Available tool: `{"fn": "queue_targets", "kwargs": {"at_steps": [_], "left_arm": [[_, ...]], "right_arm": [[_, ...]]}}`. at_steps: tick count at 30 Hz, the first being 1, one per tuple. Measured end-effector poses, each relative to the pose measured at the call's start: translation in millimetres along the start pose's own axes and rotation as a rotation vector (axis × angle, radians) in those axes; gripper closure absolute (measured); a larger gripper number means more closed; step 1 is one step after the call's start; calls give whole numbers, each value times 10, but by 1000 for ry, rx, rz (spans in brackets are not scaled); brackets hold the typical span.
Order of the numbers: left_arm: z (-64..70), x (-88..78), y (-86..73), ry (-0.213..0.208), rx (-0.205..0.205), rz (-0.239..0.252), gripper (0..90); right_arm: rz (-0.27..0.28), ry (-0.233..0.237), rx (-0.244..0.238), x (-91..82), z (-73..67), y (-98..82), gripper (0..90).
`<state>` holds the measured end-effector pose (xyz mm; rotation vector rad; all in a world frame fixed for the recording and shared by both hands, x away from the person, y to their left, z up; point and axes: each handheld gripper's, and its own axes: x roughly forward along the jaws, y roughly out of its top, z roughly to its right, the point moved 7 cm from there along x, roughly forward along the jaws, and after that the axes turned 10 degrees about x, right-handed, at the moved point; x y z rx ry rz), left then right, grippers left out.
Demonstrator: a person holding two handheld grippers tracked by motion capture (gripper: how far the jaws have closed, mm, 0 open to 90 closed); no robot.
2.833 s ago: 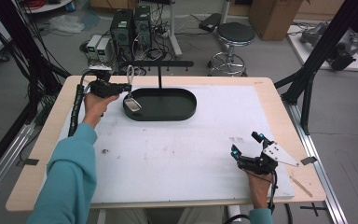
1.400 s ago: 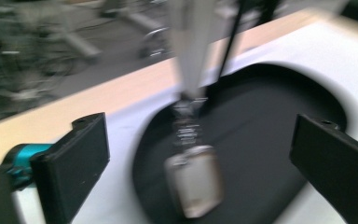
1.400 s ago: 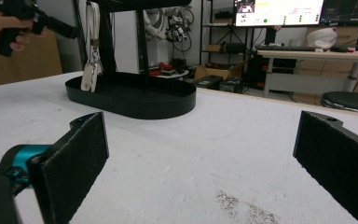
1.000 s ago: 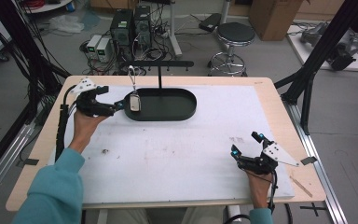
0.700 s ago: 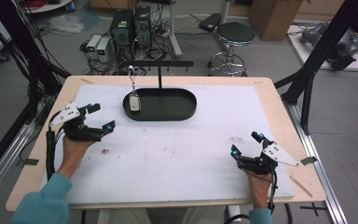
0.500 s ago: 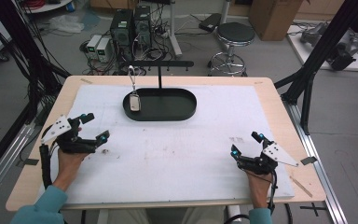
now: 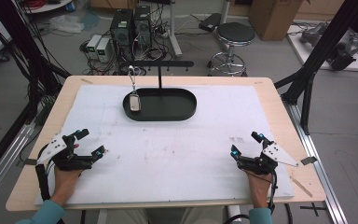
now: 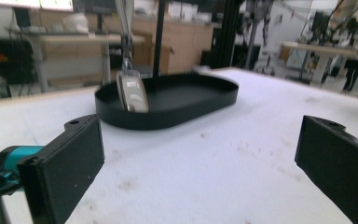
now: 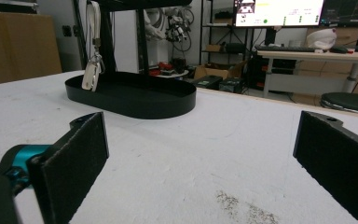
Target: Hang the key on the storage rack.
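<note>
A small white tag-like item (image 7: 134, 102) hangs by a strap from the left end of a black T-shaped stand (image 7: 159, 63), over the left part of a black oval tray (image 7: 177, 108). The same white item (image 8: 131, 93) and tray (image 8: 200, 100) lie ahead in the left gripper view, and the white item (image 9: 91, 74) and tray (image 9: 135, 102) show far off in the right gripper view. My left gripper (image 7: 89, 145) rests open at the table's front left. My right gripper (image 7: 246, 145) rests open at the front right. Nothing sits between either pair of jaws.
A white sheet (image 7: 177, 144) covers most of the wooden table (image 7: 279, 98). Black frame posts (image 7: 317, 56) rise at both sides. A stool (image 7: 233, 37) and computer boxes (image 7: 130, 28) stand on the floor beyond the far edge.
My left gripper has let go at the stand and drawn back from the tray to the front left of the table, open. The white item stays hanging. The right gripper has not moved.
</note>
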<state>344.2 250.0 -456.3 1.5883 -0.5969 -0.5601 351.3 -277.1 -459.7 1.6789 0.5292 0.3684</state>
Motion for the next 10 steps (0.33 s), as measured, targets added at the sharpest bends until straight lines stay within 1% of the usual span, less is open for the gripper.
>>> {"fn": "queue_targets", "kwargs": {"at_steps": [1, 2, 6, 8, 10], "left_arm": [[7, -11, 2, -3, -5, 4, 17], [7, -16, -1, 4, -7, 4, 17], [10, -30, 3, 29, 12, 13, 17], [16, -27, 3, 29, 11, 14, 17], [9, -29, 2, 34, 13, 12, 17]], "right_arm": [[-1, -1, 2, -1, -2, -2, 26], [1, 0, -1, -1, 0, -1, 26], [1, 0, -1, 0, -1, -1, 26], [-3, 1, 6, -2, -11, -6, 26], [0, 1, 1, -1, -5, -1, 26]]}}
